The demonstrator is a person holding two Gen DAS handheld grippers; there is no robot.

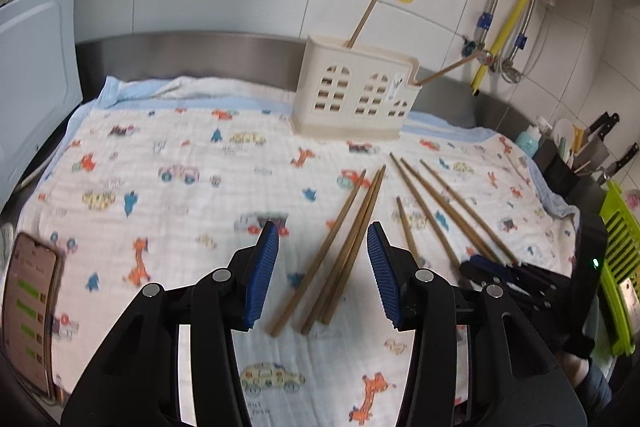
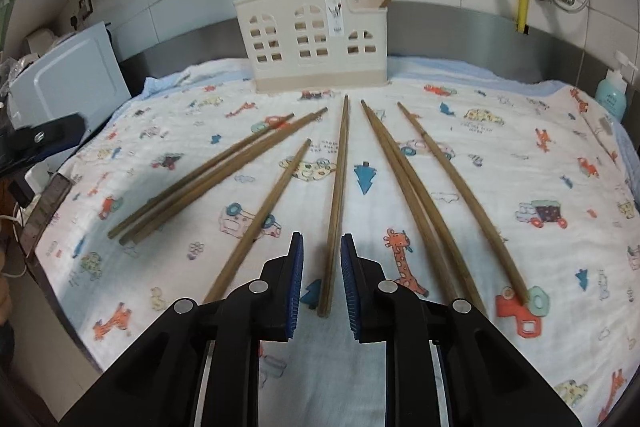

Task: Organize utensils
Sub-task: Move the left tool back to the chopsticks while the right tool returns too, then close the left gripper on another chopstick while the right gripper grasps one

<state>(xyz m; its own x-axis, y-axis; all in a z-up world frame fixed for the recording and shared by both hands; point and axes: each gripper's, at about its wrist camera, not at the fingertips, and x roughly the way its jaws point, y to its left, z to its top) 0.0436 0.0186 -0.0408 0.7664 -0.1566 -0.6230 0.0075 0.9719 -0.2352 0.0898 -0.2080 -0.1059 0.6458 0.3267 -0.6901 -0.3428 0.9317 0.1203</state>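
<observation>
Several brown wooden chopsticks lie on a printed cloth (image 1: 168, 147). A cream utensil holder (image 1: 352, 95) stands at the back with two chopsticks in it; it also shows in the right wrist view (image 2: 316, 39). My left gripper (image 1: 322, 239) is open above a group of three chopsticks (image 1: 340, 247). My right gripper (image 2: 322, 251) is open, its blue pads on either side of the near end of one chopstick (image 2: 338, 195), not closed on it. Other chopsticks (image 2: 408, 187) lie to its left and right. The right gripper's black body shows in the left wrist view (image 1: 520, 279).
A phone (image 1: 30, 307) lies at the cloth's left edge. A white appliance (image 1: 32, 75) stands at the left. A knife block (image 1: 592, 147) and a green rack (image 1: 620, 267) are at the right. A teal bottle (image 2: 610, 95) stands at the back right. Tiled wall with pipes behind.
</observation>
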